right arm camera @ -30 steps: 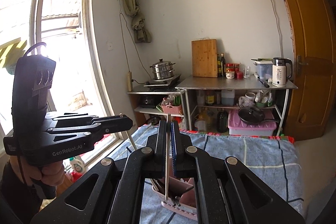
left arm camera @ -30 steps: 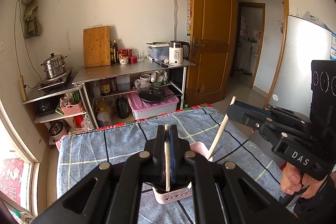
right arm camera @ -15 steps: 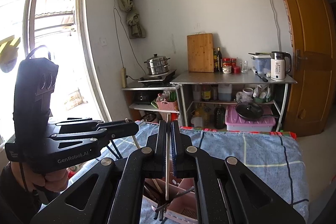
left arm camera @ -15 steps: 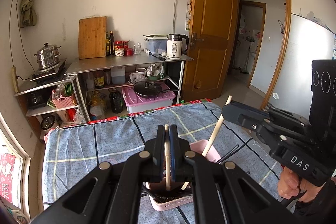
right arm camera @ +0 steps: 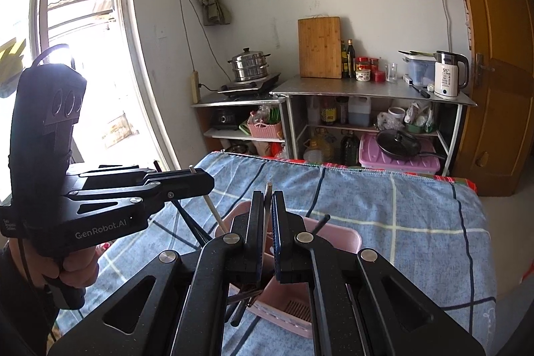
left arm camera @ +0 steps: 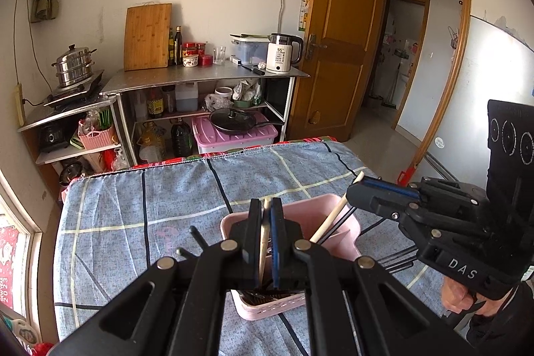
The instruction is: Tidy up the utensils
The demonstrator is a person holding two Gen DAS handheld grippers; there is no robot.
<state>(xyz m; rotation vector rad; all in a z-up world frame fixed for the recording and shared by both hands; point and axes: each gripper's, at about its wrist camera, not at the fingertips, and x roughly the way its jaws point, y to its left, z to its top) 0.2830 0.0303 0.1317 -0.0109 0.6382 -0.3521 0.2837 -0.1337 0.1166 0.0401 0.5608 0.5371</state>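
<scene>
Both grippers hover over the pink basket on the cloth-covered counter. The left gripper and right gripper each pinch one pale chopstick, jaws narrow. Dark chopsticks already sit inside; these two remain.

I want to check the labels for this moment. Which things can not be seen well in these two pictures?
- Left wrist view: the lower end of the pale chopstick in the left tongs, hidden by the tongs' own body.
- Right wrist view: the floor of the pink basket, mostly covered by the right tongs.
- Both views: how many dark chopsticks lie in the basket, hidden.
</scene>
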